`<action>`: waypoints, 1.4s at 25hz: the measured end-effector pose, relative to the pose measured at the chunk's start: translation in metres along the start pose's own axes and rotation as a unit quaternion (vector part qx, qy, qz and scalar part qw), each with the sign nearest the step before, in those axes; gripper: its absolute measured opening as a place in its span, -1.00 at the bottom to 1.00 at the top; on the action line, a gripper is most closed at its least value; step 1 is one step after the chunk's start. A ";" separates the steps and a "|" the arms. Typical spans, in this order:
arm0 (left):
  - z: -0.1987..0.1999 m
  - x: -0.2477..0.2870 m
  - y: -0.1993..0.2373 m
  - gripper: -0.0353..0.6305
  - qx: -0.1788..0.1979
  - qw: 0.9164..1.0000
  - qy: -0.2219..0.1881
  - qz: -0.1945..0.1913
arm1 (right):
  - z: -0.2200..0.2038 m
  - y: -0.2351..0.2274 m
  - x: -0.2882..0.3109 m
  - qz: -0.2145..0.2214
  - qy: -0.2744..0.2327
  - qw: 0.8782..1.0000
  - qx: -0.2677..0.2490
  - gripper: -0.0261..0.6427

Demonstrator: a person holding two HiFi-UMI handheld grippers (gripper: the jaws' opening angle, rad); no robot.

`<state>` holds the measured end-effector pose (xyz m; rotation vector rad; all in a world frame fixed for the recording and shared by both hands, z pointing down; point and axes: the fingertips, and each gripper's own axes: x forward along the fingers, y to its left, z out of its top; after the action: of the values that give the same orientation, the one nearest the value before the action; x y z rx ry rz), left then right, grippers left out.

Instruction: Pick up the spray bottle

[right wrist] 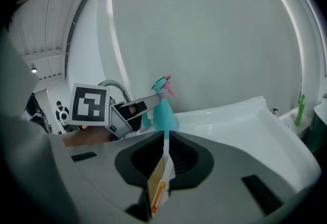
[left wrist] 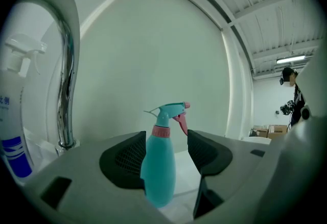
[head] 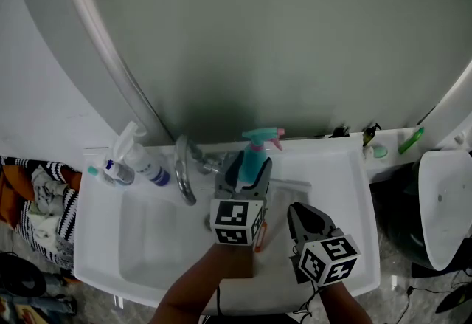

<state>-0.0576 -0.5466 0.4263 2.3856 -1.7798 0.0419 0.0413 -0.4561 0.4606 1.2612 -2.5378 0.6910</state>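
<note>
From the head view, a white sink fills the middle, and the teal spray bottle with its pink nozzle stands upright on the far rim, just right of the chrome faucet. The left gripper reaches toward it from the near side with one finger on each side of the bottle's body. The right gripper hangs over the near right part of the sink, apart from the bottle. A white sprayer with a blue label stands at the far left corner. In the left gripper view, the spray bottle stands between the two dark pads. The claw of the left gripper is spread wide. The bottle sits close against the left pad, possibly touching it, with a clear gap to the right pad. The faucet rises on the left, with the white sprayer at the left edge. In the right gripper view, the right gripper has its pads pressed together on a thin pale strip with an orange mark; what the strip is cannot be made out. Beyond it the spray bottle stands on the sink's far rim, with the left gripper reaching it from the left.
</note>
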 end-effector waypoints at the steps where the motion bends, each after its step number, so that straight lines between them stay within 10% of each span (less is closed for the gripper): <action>1: 0.001 0.003 0.000 -0.21 -0.001 1.000 0.000 -0.002 | -0.001 0.000 0.002 0.002 0.001 1.000 0.002 -0.90; 24: -0.016 0.044 0.000 -0.09 0.109 0.993 0.044 0.010 | -0.025 -0.004 0.013 0.012 0.023 0.999 0.035 -0.90; 35: -0.016 0.059 0.001 -0.12 0.105 0.993 0.047 -0.006 | -0.032 -0.005 0.017 0.015 0.035 0.999 0.037 -0.90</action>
<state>-0.0401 -0.6007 0.4497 2.4884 -1.7972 0.3488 0.0346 -0.4545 0.4972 1.2020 -2.5001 0.8272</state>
